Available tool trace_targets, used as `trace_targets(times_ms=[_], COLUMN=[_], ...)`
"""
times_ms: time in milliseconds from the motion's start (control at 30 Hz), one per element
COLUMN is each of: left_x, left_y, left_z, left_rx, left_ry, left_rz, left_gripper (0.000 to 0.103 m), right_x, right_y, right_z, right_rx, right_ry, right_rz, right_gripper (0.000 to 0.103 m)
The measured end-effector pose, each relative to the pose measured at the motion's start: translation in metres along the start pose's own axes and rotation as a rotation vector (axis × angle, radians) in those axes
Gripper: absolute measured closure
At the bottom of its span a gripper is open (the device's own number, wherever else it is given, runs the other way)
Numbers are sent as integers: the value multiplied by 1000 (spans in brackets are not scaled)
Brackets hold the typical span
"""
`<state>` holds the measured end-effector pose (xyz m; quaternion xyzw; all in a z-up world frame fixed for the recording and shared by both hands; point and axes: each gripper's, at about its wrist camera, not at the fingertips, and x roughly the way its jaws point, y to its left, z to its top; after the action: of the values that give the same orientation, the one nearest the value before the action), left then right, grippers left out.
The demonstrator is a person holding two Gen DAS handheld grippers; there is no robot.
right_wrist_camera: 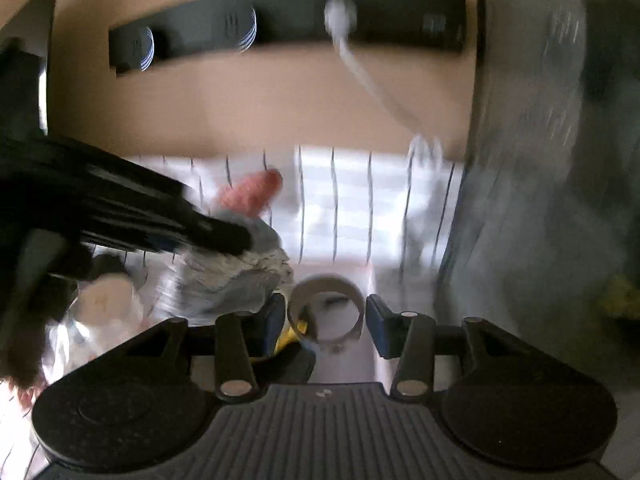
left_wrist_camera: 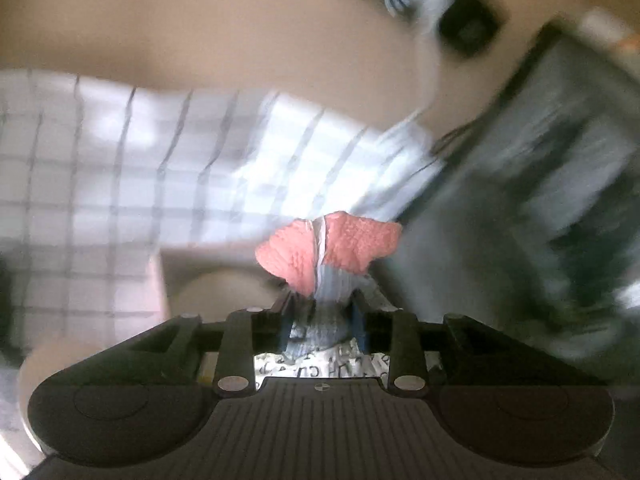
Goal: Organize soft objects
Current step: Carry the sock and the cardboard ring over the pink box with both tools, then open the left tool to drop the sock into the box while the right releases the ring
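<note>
One sock [left_wrist_camera: 332,264], grey-blue in the body with a coral-pink end, is sitting low in the centre of the left wrist view, and the left gripper [left_wrist_camera: 322,320] is clamping it: the jaws are drawn narrow around the grey part while the pink end is sticking up past the tips. In the right wrist view the same sock [right_wrist_camera: 236,256] is showing left of centre, with the left gripper [right_wrist_camera: 224,236] reaching in from the left edge as a dark blur.

The right gripper [right_wrist_camera: 326,320] is holding nothing; its jaws are standing wide at lower centre, framing one pale ring [right_wrist_camera: 326,304] that looks like a roll of tape lying beyond them.

One white cloth with a dark grid [left_wrist_camera: 160,176] is covering the surface across the middle of both views. Behind it a tan wall [right_wrist_camera: 256,104] is rising, carrying one black strip [right_wrist_camera: 288,20] along the top of the right wrist view, with one white plug and cable [right_wrist_camera: 340,16] hanging from it. One grey mass [right_wrist_camera: 540,160] is filling the right side of both frames, too smeared to name.

Motion blur is softening nearly everything. A pale round thing at lower left of the right wrist view is unreadable, and printed text under the left jaws is too garbled to read.
</note>
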<state>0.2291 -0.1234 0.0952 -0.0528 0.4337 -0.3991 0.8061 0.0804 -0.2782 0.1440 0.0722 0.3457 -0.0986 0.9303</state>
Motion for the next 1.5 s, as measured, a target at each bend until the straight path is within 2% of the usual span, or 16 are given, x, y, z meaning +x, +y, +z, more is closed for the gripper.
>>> trace_targets(times_ms=[67,167,300,500,667,733,800,867,933,1000,1100,1167,1233,1300,1433,1500], left_x=[13,16,16,16,29,45,64,78,84,86,88,85,76,58,20,-3], left_y=[5,14,3,3,-5,-16,-28,-36,-43,-46,-44,-39,-35,-30,-18,-9], left_z=[-7,-12,-12,-18,-13,-13,-15,-19,-19,-16,-15,-16,-16,-13,-2,5], left_rx=[-19,-68,26,29,43,96,190,289,349,352,323,280,243,186,97,43], left_ry=[18,55,131,133,101,145,198,214,223,264,312,317,285,216,155,81], left_rz=[50,28,73,151,112,139,210,294,310,297,225,176,140,119,66,31], left_gripper=[70,70,69,69,69,69,67,66,66,62,48,46,48,49,49,49], right_x=[9,15,18,7,-1,-1,-4,-10,-14,-15,-16,-17,-18,-20,-23,-25], right_y=[0,-2,-10,-7,1,5,7,6,5,4,4,6,9,13,23,31], right_z=[-9,-22,-33,-41,-43,-44,-46,-48,-50,-52,-53,-52,-51,-50,-51,-52], right_rx=[-1,-9,28,27,-5,-27,-48,-39,-25,-15,1,5,-6,-19,-38,-58], right_ry=[29,54,92,95,72,84,78,75,79,81,83,78,71,60,48,40], right_rz=[10,26,64,83,72,65,38,38,40,35,31,33,34,33,29,27], right_gripper=[47,41,41,40,40,40,40,40,40,40,40,40,40,40,40,40])
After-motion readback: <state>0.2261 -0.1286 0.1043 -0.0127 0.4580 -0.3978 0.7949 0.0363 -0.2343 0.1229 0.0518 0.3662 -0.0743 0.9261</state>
